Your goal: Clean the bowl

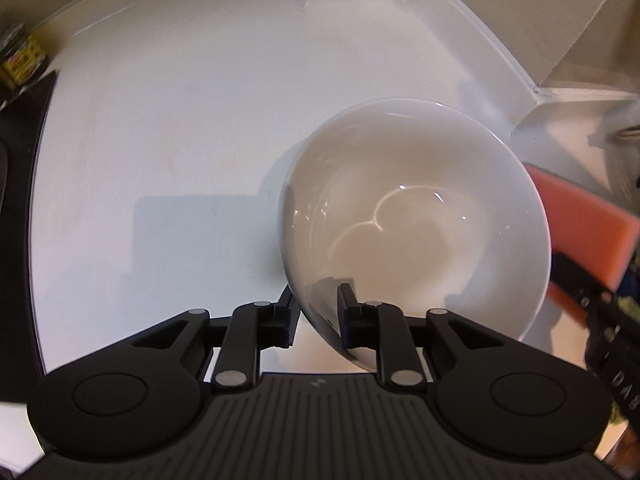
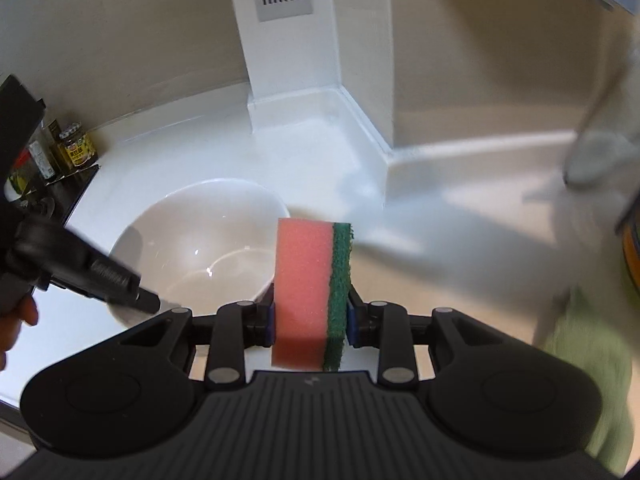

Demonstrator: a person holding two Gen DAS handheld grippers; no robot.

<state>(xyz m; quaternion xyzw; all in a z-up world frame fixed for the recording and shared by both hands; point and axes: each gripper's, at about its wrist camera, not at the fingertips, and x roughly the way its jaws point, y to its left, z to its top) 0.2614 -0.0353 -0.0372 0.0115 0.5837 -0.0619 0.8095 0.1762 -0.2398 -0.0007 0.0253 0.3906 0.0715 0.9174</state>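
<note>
Left gripper (image 1: 316, 312): matte black body, ribbed grey top plate with a small pale logo, round silver pivot pins on the linkages. Right gripper (image 2: 310, 320): identical build, blue pads inside jaws. Bare skin of hand (image 2: 16, 320) visible.

A glossy white worktop (image 2: 168, 148) runs back to a raised white ledge at the wall. At ten o'clock in the right wrist view, jars with yellow labels (image 2: 78, 148) stand near a dark mat (image 2: 78, 184). A green cloth (image 2: 592, 360) shows at four o'clock; whether it rests on the worktop cannot be told.
</note>
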